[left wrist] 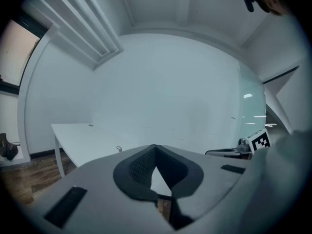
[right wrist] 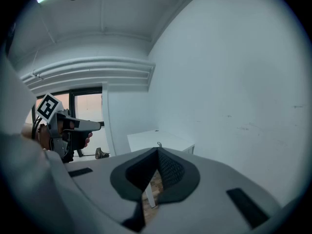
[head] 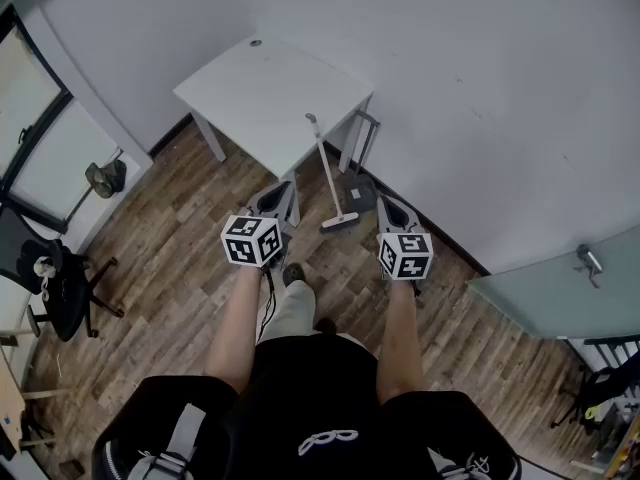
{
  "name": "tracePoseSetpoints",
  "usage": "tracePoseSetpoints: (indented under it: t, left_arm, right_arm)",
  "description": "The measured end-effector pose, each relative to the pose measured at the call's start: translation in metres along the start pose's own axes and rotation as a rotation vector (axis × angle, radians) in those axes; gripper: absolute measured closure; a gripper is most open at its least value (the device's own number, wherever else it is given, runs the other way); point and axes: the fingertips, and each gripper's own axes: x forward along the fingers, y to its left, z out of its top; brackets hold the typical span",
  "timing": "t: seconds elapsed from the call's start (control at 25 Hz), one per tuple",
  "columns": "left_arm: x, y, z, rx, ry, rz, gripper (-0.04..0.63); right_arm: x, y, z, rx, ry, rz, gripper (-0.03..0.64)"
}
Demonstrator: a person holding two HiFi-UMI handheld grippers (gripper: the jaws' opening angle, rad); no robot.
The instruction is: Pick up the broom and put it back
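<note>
Head view: the broom stands near the left gripper and the right gripper, not yet touched. Both sets of fingers are clenched on nothing.

Hazards, as we judge them:
- Clenched fingers meeting the handle would push it along the edge of the surface and topple the broom.
- A grasp taken low could strike the dark dustpan just beside it.

The broom has a slim, pale handle with a small hook at the top. Its narrow head rests on the wood floor, and the handle leans against the white surface.
</note>
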Motion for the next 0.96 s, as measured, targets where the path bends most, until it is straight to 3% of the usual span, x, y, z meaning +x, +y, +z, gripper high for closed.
tracePoseSetpoints:
  t: [0.56, 0.96]
  left_arm:
    - [-0.009, -0.02, -0.006, 0.024, -0.001, 0.006, 0.578]
    - [-0.012, -0.029, -0.016, -0.005, -0.004, -0.003, 0.578]
  right_arm:
    - [-0.023, -0.005, -0.011, 0.025, -0.006, -0.012, 0.594]
    - [-0.029, -0.002, -0.019, 0.023, 0.005, -0.011, 0.594]
